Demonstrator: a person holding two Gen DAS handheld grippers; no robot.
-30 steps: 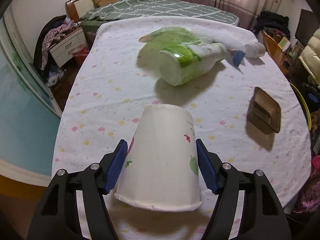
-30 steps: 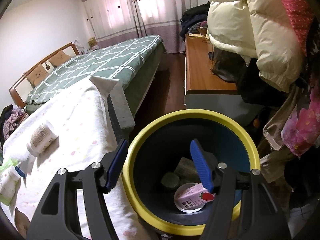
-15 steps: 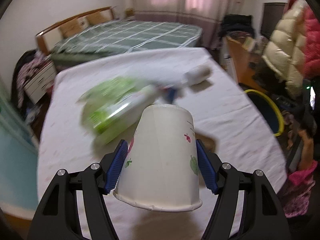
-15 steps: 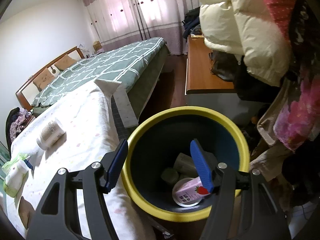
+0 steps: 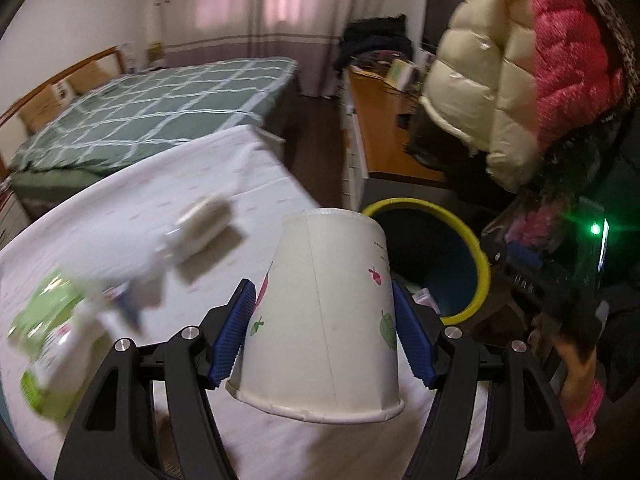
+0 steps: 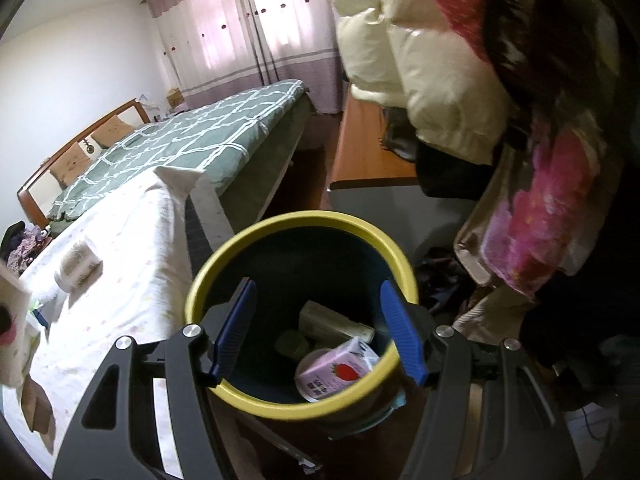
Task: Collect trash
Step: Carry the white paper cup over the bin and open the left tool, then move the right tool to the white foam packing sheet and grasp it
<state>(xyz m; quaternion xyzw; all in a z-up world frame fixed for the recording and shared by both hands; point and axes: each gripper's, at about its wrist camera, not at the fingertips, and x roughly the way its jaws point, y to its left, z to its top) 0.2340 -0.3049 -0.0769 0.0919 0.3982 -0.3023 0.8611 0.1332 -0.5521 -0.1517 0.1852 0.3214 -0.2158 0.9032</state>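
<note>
My left gripper [image 5: 324, 332] is shut on a white paper cup [image 5: 324, 320] with small leaf prints, held upside down above the table, rim toward the camera. Behind the cup stands the yellow-rimmed dark bin [image 5: 448, 256] off the table's right edge. In the right wrist view my right gripper [image 6: 316, 332] hangs open over that bin [image 6: 248, 240], nothing between its pads. Inside the bin lie a pink strawberry carton [image 6: 336, 372] and other trash. The held cup [image 6: 12, 340] shows at the left edge of the right wrist view.
On the dotted tablecloth [image 5: 120, 216] lie a small white jar [image 5: 204, 224] and a green-and-white bottle [image 5: 56, 356], both blurred. A brown tray [image 6: 38, 412] lies near the table edge. Puffy jackets [image 5: 520, 72] hang right of the bin; a bed [image 5: 140, 120] stands behind.
My left gripper has swung right with the cup, from facing the green bottle to facing the bin. The right gripper drifted slightly over the bin and stayed open.
</note>
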